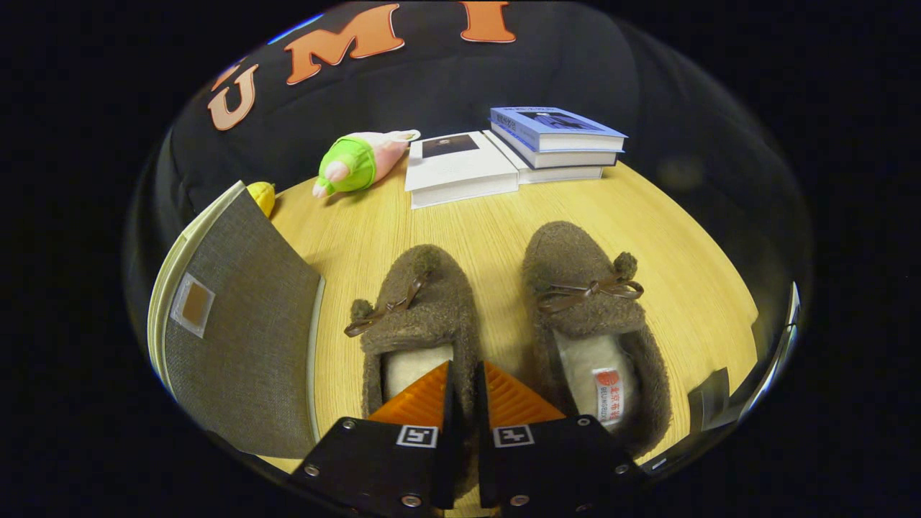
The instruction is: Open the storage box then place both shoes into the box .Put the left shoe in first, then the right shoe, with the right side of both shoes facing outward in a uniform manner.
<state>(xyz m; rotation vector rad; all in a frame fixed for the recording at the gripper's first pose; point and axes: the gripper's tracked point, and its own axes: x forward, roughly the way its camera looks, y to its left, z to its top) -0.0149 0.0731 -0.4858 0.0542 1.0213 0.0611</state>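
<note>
Left shoe (421, 316): fuzzy brown slipper with a bow, flat on the wooden table (496, 230), sole down. Long axis runs straight away from the gripper (464, 378), heel nearest, toe pointing off toward the books (504, 155) at the table's far side. The right-hand wall of its heel opening sits in the narrow gap between the two fingers; one finger is inside the opening over the pale lining, the other outside. Fingers drawn nearly together on that wall, so the gripper reads as clamped on the shoe's collar, though actual pressure is a judgement.

Right shoe (590, 316): just beside the first, parallel, same heading, heel toward the gripper, a label on its insole. Not touched.

Storage box (237, 324): grey fabric, left of the left shoe, near it but apart; lid state cannot be told from here.

Farther off: a green and pink plush toy (356, 162) next to the books, a yellow object (262, 196) behind the box.

Judgement: the carry goes leftward, with a turn so the shoe's right side faces outward.
</note>
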